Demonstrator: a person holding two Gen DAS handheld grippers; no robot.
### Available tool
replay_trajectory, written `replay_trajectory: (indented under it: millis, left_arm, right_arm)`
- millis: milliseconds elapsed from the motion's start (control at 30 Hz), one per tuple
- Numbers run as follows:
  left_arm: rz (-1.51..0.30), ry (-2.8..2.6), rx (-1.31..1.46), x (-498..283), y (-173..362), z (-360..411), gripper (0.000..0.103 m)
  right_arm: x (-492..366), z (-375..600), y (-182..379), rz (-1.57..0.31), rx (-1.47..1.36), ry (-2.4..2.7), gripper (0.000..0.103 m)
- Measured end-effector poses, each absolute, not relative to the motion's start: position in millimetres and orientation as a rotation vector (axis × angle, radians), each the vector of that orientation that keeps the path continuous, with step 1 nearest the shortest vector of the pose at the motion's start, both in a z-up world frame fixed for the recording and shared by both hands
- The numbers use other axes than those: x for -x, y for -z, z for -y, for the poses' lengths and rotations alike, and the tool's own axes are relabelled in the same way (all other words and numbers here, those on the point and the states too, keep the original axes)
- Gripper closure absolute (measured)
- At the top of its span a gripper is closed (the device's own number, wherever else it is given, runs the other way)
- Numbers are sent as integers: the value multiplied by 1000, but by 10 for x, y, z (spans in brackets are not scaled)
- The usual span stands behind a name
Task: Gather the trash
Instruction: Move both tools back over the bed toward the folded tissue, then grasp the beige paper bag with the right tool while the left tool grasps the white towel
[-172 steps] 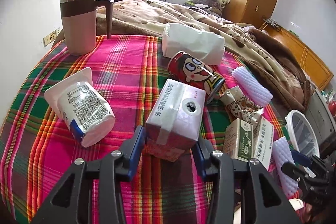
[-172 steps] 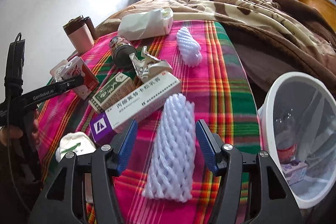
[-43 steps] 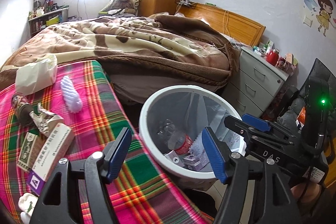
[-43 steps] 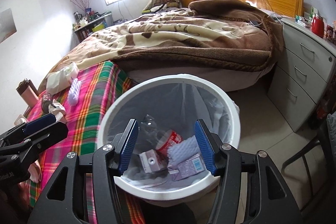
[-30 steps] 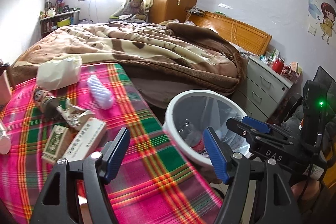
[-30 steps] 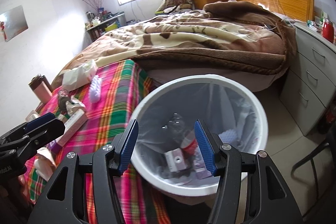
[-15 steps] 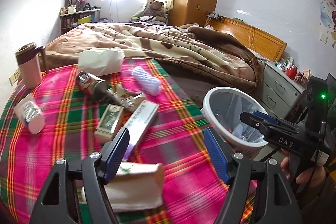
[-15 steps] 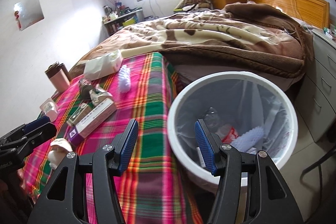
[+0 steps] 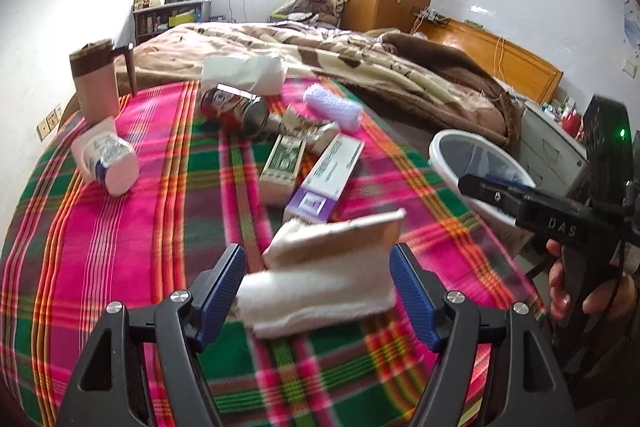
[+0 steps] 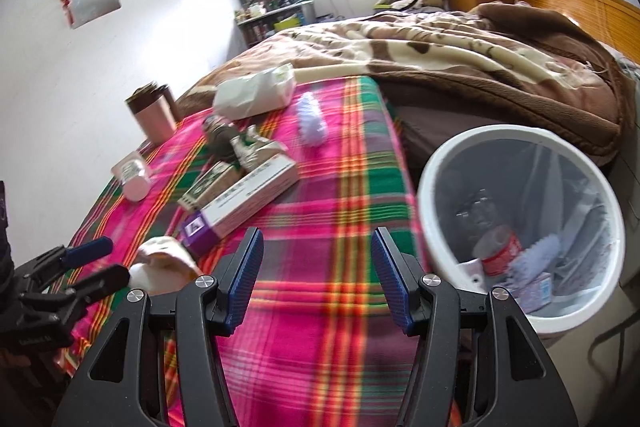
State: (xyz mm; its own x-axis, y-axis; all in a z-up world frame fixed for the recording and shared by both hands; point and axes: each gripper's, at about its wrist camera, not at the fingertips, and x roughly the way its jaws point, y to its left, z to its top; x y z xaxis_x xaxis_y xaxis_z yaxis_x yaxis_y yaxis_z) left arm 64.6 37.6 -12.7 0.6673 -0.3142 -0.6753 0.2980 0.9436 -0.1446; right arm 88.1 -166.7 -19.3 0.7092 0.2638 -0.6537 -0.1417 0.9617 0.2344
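The left gripper (image 9: 316, 291) stands open astride a crumpled white packet (image 9: 320, 283) without pinching it, and the right gripper (image 10: 316, 279) gapes empty over the plaid cloth (image 10: 320, 211) beside the white bin (image 10: 520, 227). Several discards already lie in the bin; boxes, a can (image 9: 236, 107) and a foam sleeve (image 9: 332, 105) remain beyond the packet. Only the right wrist view looks inside the bin.
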Motion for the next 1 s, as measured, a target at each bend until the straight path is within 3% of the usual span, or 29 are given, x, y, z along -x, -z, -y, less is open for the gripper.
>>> replay_trajectory:
  millis: [1000]
  left_arm:
    - [-876,354,50,-754,512,-590,23]
  right_arm:
    - [-952,839,270,-787,-47,-485,47]
